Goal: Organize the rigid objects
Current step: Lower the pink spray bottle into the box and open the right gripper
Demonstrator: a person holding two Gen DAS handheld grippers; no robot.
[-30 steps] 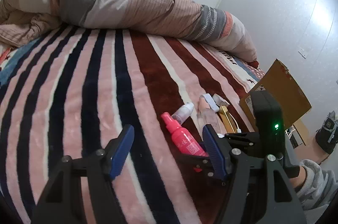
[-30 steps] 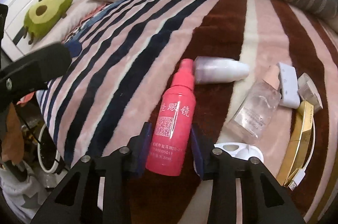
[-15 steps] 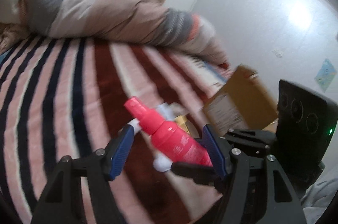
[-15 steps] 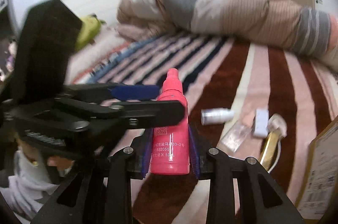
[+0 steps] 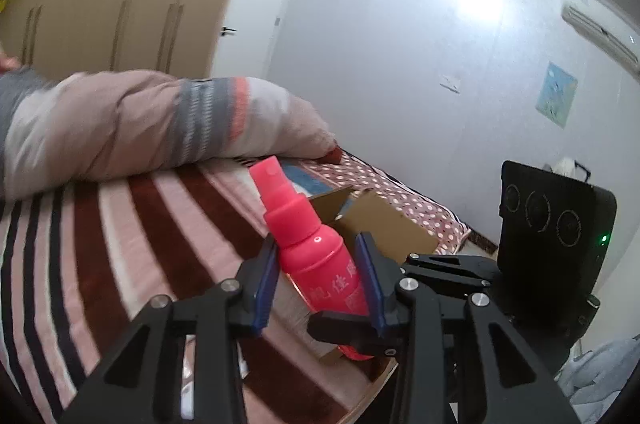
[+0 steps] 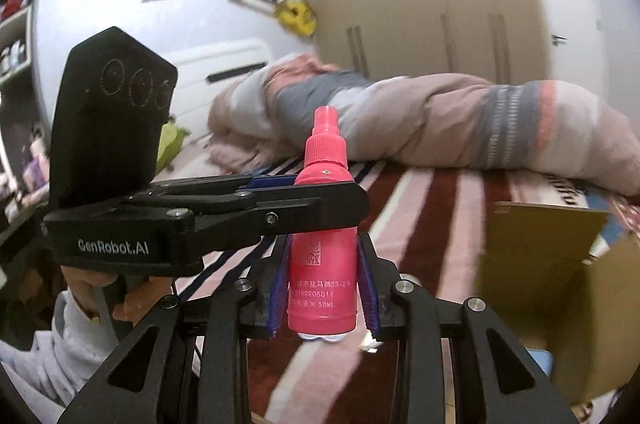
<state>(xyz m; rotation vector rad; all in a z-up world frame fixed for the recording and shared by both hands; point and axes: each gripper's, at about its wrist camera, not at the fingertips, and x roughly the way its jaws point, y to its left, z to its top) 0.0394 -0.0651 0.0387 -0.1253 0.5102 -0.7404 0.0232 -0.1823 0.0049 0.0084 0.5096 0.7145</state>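
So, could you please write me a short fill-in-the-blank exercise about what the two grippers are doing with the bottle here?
1. The spray bottle between the right gripper pads is coloured ____.
2. The left gripper is closing around the bottle's ____ half.
3. To the bottle's right stands an open ____ box.
4. The bed's blanket has a ____ pattern.

Answers: pink; upper; cardboard; striped

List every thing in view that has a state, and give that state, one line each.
Pink spray bottle: lifted off the bed, upright, cap on, held at two heights.
Right gripper: shut on the bottle's lower body.
Left gripper: jaws closing around the bottle's shoulder, pads at its sides.
Cardboard box: open, flap up, on the bed.
Duvet: bunched up along the bed.
Wardrobe doors: closed.
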